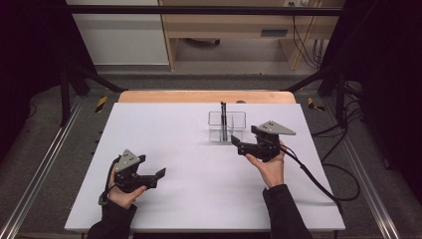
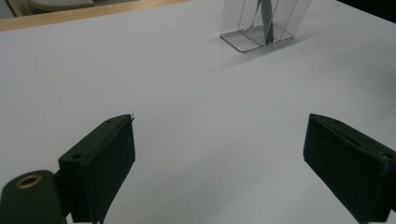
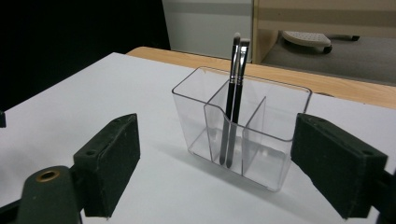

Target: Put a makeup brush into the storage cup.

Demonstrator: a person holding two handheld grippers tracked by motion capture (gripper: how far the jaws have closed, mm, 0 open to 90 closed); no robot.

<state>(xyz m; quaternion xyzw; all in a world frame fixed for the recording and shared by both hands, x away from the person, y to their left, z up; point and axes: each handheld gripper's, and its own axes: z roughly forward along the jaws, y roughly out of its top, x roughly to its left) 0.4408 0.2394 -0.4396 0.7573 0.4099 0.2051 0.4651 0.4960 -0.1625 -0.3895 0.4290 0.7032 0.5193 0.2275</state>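
A clear plastic organizer (image 1: 227, 127) (image 3: 243, 135) with three compartments stands upright on the far middle of the white table (image 1: 189, 199). Two black-handled brushes (image 1: 223, 119) (image 3: 233, 93) lean together in its middle compartment, bristles up. My right gripper (image 1: 238, 144) (image 3: 217, 154) is open just in front and to the right of the organizer, its jaws pointing at it and holding nothing. My left gripper (image 1: 157, 178) (image 2: 219, 154) is open and empty low over the front left of the table. The organizer (image 2: 261, 28) lies far ahead of it.
A wooden strip (image 1: 199, 96) runs along the table's far edge. A black cable (image 1: 318, 184) trails from the right gripper across the right side of the table. Metal rails (image 1: 45, 164) flank the table, and dark floor surrounds it.
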